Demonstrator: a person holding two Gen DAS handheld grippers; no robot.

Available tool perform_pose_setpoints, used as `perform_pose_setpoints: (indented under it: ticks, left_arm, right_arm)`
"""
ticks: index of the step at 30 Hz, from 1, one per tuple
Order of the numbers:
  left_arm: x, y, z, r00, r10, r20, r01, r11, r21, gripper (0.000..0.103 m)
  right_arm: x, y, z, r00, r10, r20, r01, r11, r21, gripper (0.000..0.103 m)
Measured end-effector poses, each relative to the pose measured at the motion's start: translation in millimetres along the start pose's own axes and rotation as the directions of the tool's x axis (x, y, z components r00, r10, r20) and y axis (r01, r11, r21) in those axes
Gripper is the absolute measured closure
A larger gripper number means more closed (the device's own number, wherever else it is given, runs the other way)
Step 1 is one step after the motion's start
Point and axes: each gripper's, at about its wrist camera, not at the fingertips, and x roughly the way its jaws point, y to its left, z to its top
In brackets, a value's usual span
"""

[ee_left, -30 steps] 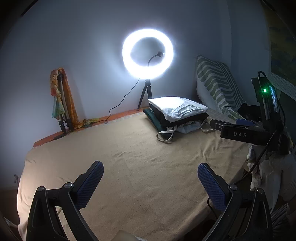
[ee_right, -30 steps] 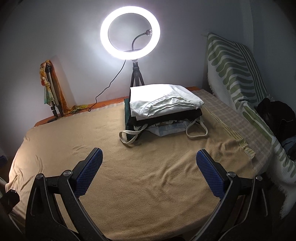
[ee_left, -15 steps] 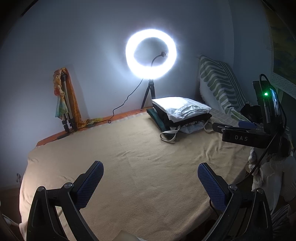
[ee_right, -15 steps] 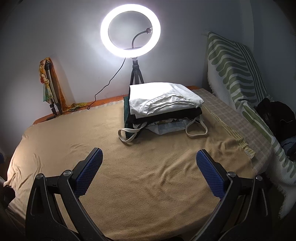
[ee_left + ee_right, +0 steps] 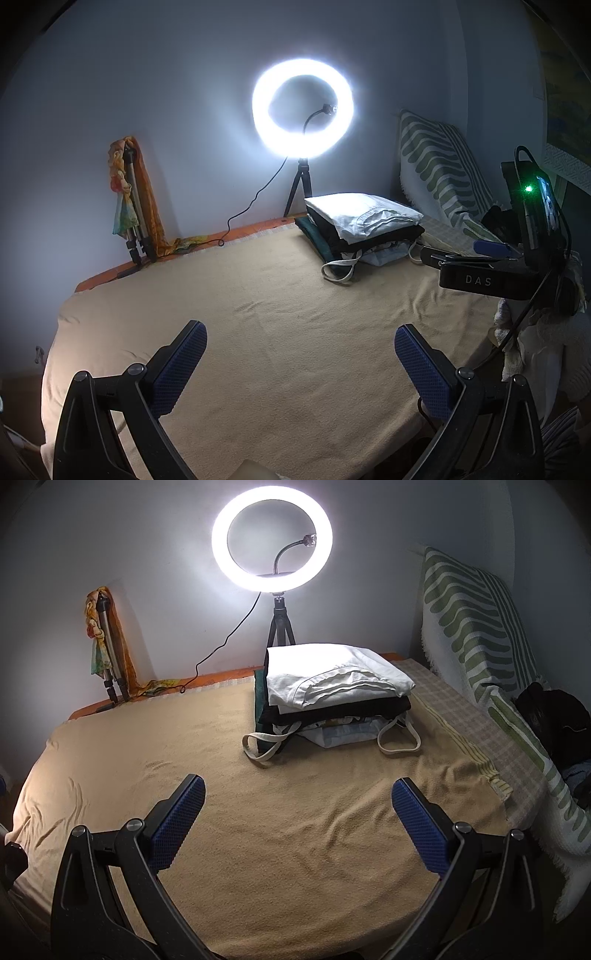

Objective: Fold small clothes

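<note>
A stack of folded clothes [image 5: 332, 686], white on top, black and dark green below, sits on a cloth bag with cream straps at the far side of a tan blanket [image 5: 277, 830]. The stack also shows in the left wrist view [image 5: 362, 225]. My left gripper [image 5: 299, 354] is open and empty above the blanket's near part. My right gripper [image 5: 297, 812] is open and empty above the blanket, in front of the stack. The right gripper's body, marked DAS [image 5: 480, 277], shows at the right of the left wrist view.
A lit ring light [image 5: 271, 542] on a small tripod stands behind the stack, its cable running left. A folded tripod with a colourful scarf [image 5: 107, 650] leans on the wall at the back left. A green-striped cloth [image 5: 480, 635] hangs at the right.
The left wrist view has swung slightly left, so the stack and ring light sit further right in it. The right wrist view has barely shifted. Both grippers stay open.
</note>
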Motion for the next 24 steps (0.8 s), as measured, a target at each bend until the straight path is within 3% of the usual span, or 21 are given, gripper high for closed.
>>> perform_pose_setpoints:
  ticks: [24]
  left_arm:
    - [-2.9, 3.5, -4.3, 0.999, 0.031, 0.024, -0.031, 0.999, -0.005, 0.000]
  right_arm:
    - [6.5, 7.4, -1.7, 1.000, 0.019, -0.012, -0.020, 0.999, -0.046, 0.000]
